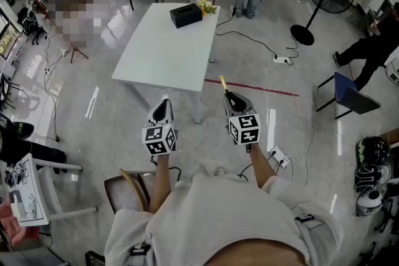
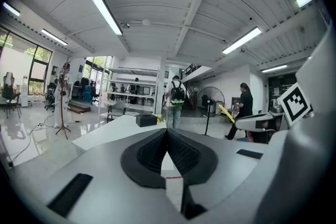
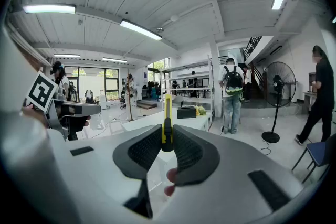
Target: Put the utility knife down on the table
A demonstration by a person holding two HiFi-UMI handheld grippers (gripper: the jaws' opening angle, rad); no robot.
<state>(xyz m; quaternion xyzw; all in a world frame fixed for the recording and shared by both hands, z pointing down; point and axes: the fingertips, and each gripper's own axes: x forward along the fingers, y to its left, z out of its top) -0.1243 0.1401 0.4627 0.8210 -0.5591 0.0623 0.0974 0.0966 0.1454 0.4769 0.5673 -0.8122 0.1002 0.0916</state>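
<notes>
Between your right gripper (image 3: 167,136) pads: knife (image 3: 167,113), pinched, nose toward 12 o'clock. Likely light, stiff, slick plastic; grip mid-body. Left gripper (image 2: 167,134) closed, empty.

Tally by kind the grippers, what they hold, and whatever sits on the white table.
Grippers: 2 (left gripper, right gripper)
Utility knife: 1, clamped in the right gripper
Black box: 1
Yellow-green bunch: 1
Total: 5

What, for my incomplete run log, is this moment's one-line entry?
right tool: shut on utility knife | left tool: shut, empty | table: ahead, not reached
</notes>
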